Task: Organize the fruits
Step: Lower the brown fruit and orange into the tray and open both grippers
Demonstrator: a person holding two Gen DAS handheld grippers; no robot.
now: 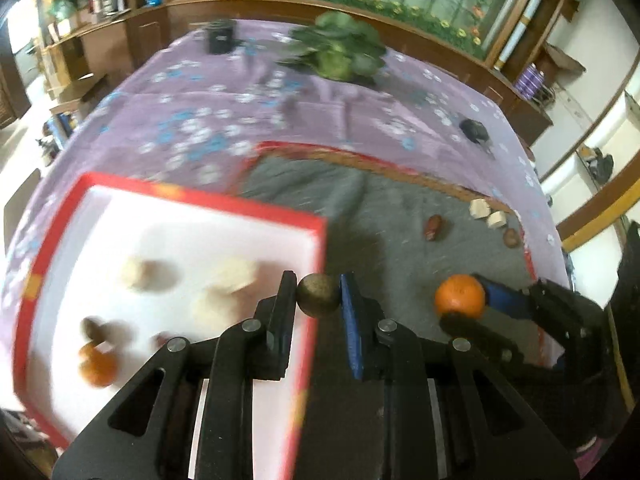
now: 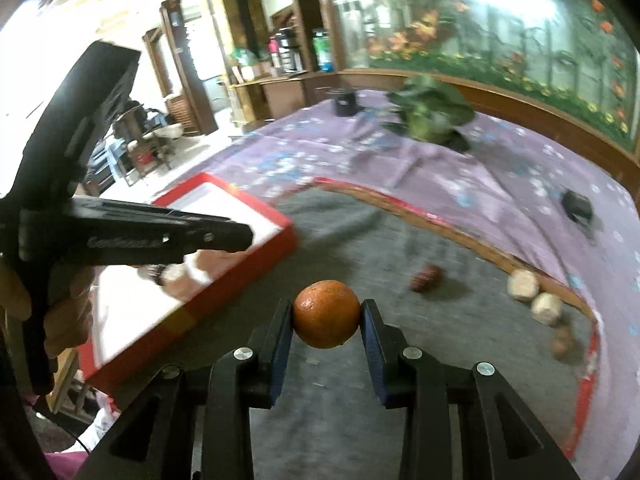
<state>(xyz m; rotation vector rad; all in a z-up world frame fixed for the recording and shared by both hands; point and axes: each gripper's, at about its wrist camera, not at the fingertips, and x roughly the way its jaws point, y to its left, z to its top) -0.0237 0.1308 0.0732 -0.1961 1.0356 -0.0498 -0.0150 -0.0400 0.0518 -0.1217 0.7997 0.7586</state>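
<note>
Orange first: the right gripper (image 2: 327,316) is pinching a small orange (image 2: 327,314) dead centre in its own view, held above the grey mat (image 2: 340,400). Over in the left wrist view, the left gripper (image 1: 319,296) is clamped on a little brownish-green round fruit (image 1: 319,295), right at the near corner of the red-rimmed white tray (image 1: 56,240).

So I'd say we're roughly midway. The tray in the lower left of the left view already has another orange (image 1: 97,364), some pale round pieces and a darker one, all too blurry to name. Still waiting on the mat at the right edge: a reddish-brown fruit (image 1: 434,227), two pale chunks (image 1: 486,214) and a small brown one (image 1: 511,237). Two loads in the air, about four bits left.
</note>
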